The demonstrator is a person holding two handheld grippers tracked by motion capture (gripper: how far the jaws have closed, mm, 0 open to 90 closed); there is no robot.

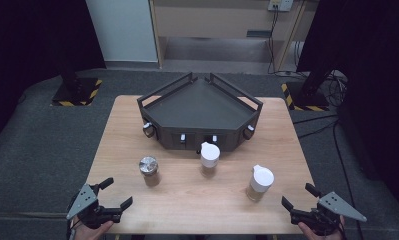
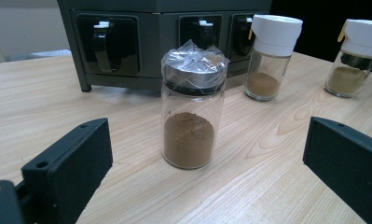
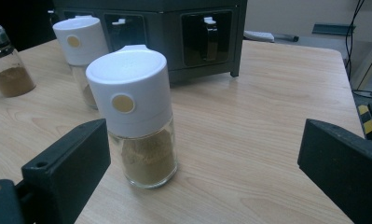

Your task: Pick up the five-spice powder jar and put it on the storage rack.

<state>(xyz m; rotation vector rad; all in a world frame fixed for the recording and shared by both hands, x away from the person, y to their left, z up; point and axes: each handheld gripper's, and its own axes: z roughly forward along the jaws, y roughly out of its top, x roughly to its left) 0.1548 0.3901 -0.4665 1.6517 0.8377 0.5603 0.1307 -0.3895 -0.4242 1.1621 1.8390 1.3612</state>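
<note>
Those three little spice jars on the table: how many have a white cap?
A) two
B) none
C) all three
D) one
A: the middle jar and the right jar wear white caps, while the left jar has a silvery metal lid under clear wrap.

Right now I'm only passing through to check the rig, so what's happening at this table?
A person holds a gripper in each hand at the near edge of the wooden table; the left gripper and right gripper are both open and hold nothing. Three spice jars stand in front of a dark rack: a foil-capped jar and two white-capped jars. Nothing is being touched.
</note>
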